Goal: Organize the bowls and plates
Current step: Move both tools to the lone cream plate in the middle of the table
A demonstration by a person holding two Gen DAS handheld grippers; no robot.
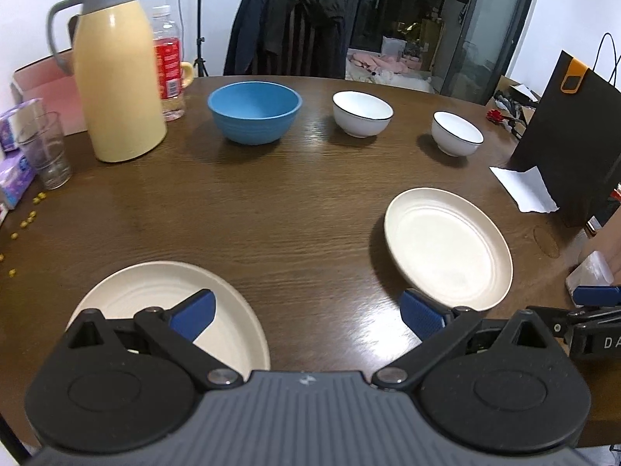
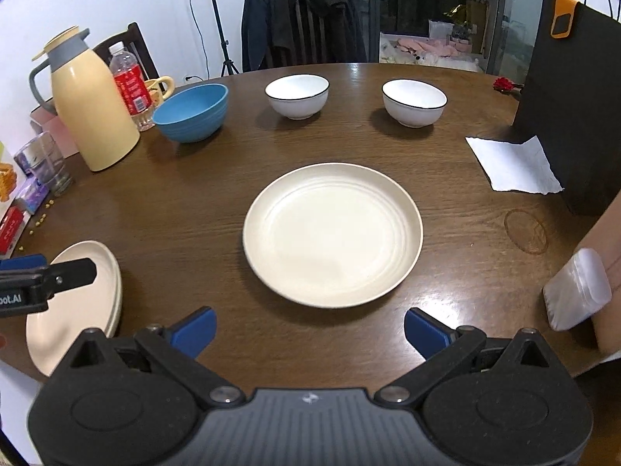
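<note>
My right tool [image 2: 309,330] is spread wide and empty, low over the worktop [image 2: 186,209] just short of the lone cream plate [image 2: 333,233]; my left tool [image 1: 308,316] is equally spread, one finger over the stacked plates [image 2: 73,310] at my near left. I'd slide a finger under the lone plate's near rim, pinch firmly and keep it level — then carry it to the stack. The bowls — blue [image 2: 192,110] and two white [image 2: 297,95] [image 2: 413,101] — wait at the far side.
</note>
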